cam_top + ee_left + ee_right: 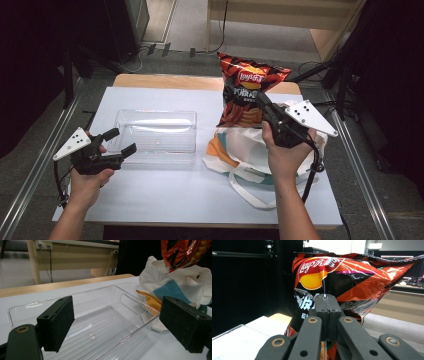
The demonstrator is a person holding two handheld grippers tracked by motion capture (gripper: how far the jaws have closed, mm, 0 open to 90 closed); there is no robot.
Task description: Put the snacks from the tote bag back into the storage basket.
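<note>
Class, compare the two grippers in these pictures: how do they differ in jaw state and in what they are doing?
The left gripper has its jaws wide apart with nothing between them, while the right gripper is clamped shut on the chip bag. The left gripper sits by the clear plastic bin; the right gripper holds the chip bag above the tote bag. Both are black, hand-held and two-jawed.

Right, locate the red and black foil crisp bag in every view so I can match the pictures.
High view: the red and black foil crisp bag stands upper centre, rising from the white cloth tote bag, pinched by the right gripper.
Left gripper view: its lower end hangs at the top right.
Right gripper view: it spans the centre, behind the shut jaws.
Shared landmark: the clear plastic tray.
</note>
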